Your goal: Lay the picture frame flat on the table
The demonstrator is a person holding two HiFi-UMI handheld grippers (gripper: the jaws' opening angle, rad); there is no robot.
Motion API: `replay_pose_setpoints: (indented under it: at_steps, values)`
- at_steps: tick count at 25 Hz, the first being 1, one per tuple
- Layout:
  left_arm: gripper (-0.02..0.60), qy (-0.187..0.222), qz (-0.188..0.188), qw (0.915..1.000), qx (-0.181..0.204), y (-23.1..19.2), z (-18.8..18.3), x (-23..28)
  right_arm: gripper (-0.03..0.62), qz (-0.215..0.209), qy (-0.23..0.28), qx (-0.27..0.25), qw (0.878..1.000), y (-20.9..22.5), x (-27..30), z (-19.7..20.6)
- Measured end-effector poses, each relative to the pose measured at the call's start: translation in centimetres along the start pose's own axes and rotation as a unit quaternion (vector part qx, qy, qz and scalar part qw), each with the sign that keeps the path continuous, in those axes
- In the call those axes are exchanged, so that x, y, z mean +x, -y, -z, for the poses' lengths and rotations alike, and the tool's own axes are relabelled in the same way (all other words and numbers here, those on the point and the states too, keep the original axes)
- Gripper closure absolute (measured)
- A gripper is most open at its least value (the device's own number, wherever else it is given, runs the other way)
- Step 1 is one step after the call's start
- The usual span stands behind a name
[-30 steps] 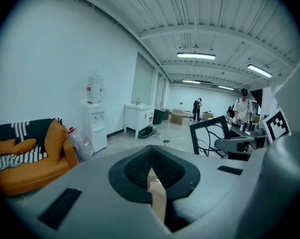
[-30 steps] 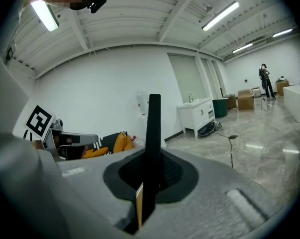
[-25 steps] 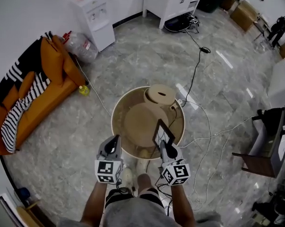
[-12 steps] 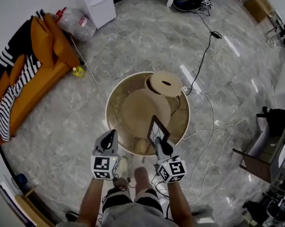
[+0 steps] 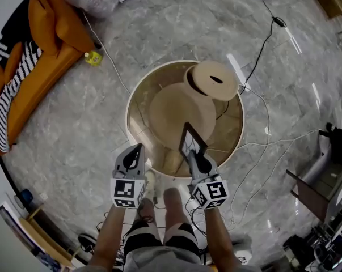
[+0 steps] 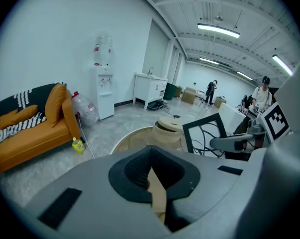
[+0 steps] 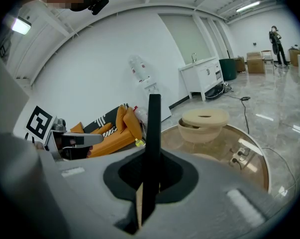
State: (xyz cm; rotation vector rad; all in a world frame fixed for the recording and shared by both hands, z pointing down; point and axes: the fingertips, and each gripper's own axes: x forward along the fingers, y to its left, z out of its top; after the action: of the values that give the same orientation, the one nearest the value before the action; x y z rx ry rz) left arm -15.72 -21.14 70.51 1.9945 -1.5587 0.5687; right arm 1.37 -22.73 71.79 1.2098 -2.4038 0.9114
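**Frame still off the table, clamped in right gripper**

The thin black rectangular picture frame stands upright. Its lower edge is pinched in the right gripper, whose jaws are clamped on it. In the right gripper view the frame shows edge-on, rising straight out from between the jaws. It sits over the near edge of the round glass-topped table with a tan wooden base, on the right side. I can't tell whether it touches the glass.

The left gripper is at the near edge on the left, beside the other gripper and apart from the frame. Its jaws are together with nothing in them.

A tan round wooden container with a slotted lid sits at the table's far right edge, well apart from the frame.

An orange sofa with a black-and-white striped blanket is off to the left on the grey marble floor. A small yellow-green bottle is by its end.
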Motion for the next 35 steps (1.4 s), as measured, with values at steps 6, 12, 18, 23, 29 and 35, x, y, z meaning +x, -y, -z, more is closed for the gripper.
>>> replay_pose_setpoints:
  at_steps: [6,12,18,23,29,35]
  values:
    - [0.565,-0.023,-0.004,0.9995,-0.019,-1.3,4.2,3.8,0.57,-0.01,-0.036,0.01,0.999,1.4,3.2,4.6]
    - [0.565,-0.035,-0.001,0.9991,-0.023,-2.9,7.6,6.9,0.57,-0.014,-0.056,0.031,0.998,2.6,6.3,8.1]
    - [0.565,-0.049,-0.002,0.9982,-0.034,-4.0,11.2,8.5,0.57,-0.009,-0.075,0.037,0.996,3.8,8.2,11.0]
    - [0.565,-0.062,-0.003,0.9973,-0.04,-4.2,13.3,9.5,0.569,-0.008,-0.097,0.044,0.994,4.4,9.0,13.1]
    - [0.565,-0.069,0.002,0.9968,-0.041,-4.0,14.6,10.2,0.569,-0.008,-0.108,0.074,0.991,5.3,9.4,14.9]
    - [0.565,-0.074,0.003,0.9964,-0.04,-3.4,15.8,10.1,0.568,-0.015,-0.105,0.091,0.99,5.7,9.6,15.7]
